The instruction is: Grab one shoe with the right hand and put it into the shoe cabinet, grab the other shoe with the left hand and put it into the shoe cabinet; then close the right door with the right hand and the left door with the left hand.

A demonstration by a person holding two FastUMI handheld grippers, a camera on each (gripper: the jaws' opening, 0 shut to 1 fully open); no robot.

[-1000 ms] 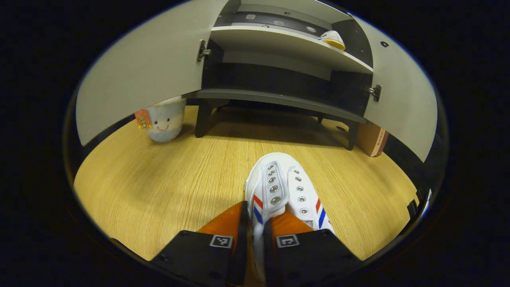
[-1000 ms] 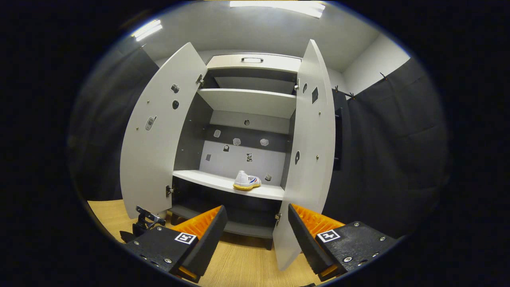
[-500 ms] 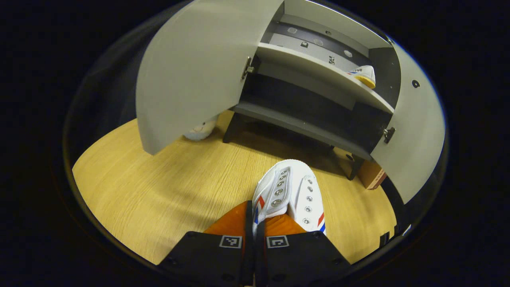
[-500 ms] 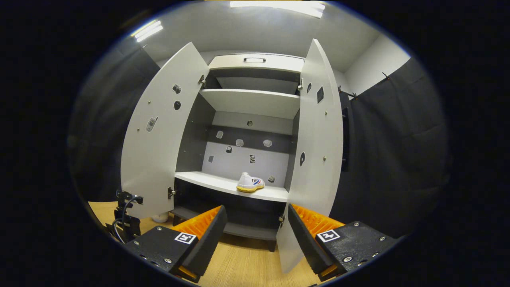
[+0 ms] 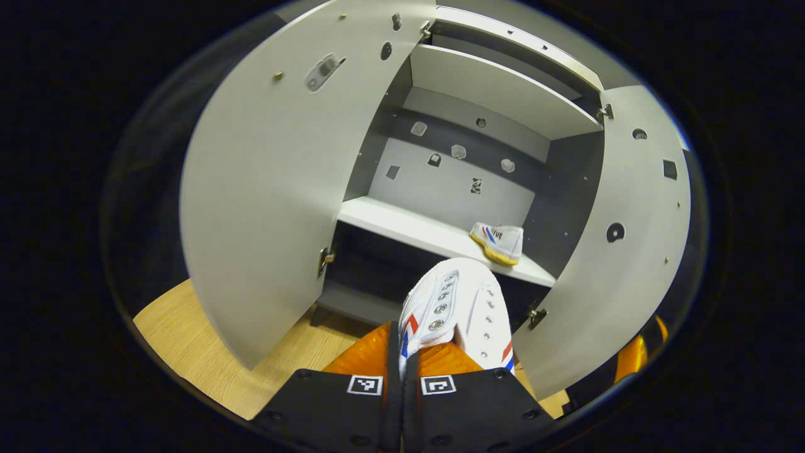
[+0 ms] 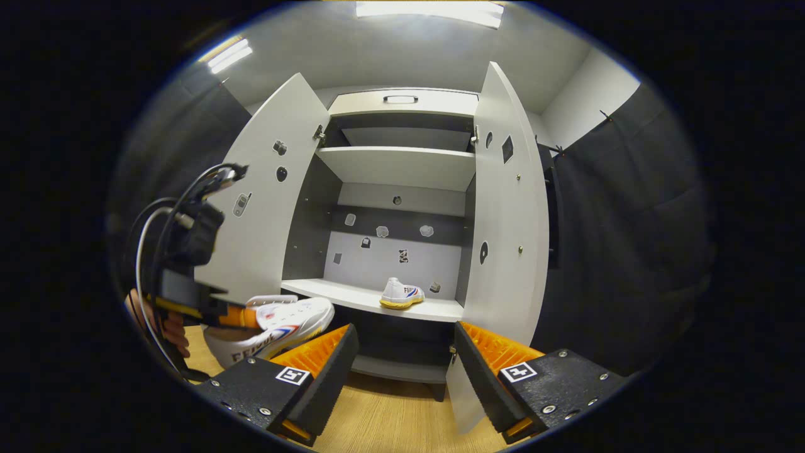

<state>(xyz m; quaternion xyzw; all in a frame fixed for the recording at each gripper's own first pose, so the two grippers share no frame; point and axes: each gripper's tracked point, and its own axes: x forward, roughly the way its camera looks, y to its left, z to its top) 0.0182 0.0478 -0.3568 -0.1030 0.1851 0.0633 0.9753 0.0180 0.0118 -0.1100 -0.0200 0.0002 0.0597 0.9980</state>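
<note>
open cabinet, wooden floor, booth

Wood-grain floor, ceiling strip lights, perhaps fluorescent

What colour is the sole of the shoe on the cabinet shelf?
Yellow. The shoe on the shelf is white above it, clearest in the right gripper view.

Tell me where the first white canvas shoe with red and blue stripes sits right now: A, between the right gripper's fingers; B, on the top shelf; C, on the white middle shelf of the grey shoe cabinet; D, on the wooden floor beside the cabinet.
C: the white canvas shoe with red and blue stripes rests on the white middle shelf of the grey shoe cabinet, while the right gripper is open and holds nothing.
</note>
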